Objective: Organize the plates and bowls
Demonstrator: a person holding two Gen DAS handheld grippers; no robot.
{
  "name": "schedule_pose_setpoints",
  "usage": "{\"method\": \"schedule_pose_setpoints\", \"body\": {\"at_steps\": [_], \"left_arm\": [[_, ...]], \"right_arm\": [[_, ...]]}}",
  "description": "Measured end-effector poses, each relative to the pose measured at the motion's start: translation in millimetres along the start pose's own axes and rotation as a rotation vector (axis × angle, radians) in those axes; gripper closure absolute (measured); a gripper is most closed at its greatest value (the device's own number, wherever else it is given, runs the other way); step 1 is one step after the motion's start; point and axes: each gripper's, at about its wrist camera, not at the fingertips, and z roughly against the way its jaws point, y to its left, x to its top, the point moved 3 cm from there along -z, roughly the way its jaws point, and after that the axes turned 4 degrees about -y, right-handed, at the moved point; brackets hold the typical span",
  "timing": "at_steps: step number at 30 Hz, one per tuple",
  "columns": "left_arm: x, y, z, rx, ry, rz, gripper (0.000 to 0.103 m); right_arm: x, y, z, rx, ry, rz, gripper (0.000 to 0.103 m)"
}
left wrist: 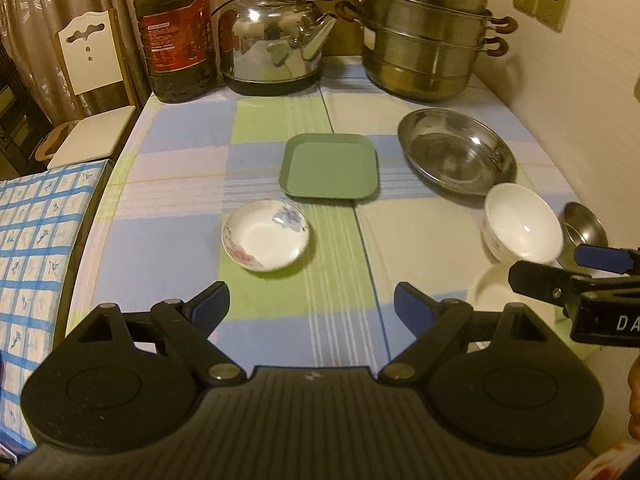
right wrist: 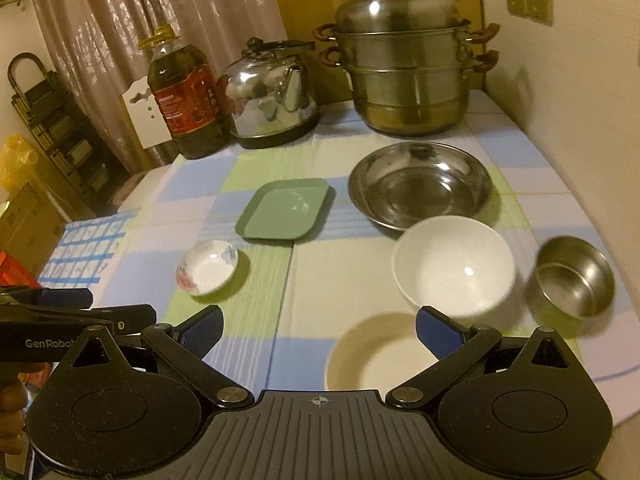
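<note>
My left gripper (left wrist: 312,306) is open and empty above the checked tablecloth, with a small floral dish (left wrist: 266,234) just ahead of its left finger. Beyond the dish lie a green square plate (left wrist: 330,166) and a wide steel basin (left wrist: 456,150). My right gripper (right wrist: 320,332) is also open, hovering over a cream plate (right wrist: 376,356). A slightly blurred white bowl (right wrist: 454,270) sits just past its right fingertip, and a small steel bowl (right wrist: 572,280) stands to the right. The right wrist view also shows the floral dish (right wrist: 208,266), the green plate (right wrist: 284,210) and the basin (right wrist: 420,184).
At the back of the table (left wrist: 180,160) stand an oil bottle (left wrist: 174,32), a steel kettle (left wrist: 276,44) and a stacked steamer pot (left wrist: 426,36). A wall runs along the right. A blue-checked cloth (left wrist: 36,240) and a chair (left wrist: 92,80) are to the left.
</note>
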Motion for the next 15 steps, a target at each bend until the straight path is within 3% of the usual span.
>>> {"method": "schedule_pose_setpoints", "body": {"at_steps": [4,15], "left_arm": [[15,12,-18,-0.010,0.007,-0.002,0.015],[50,42,-80,-0.037,0.033,-0.014,0.016]], "right_arm": [[14,6,-22,0.002,0.006,-0.006,0.002],[43,17,-88,-0.013,0.048,-0.021,0.020]]}}
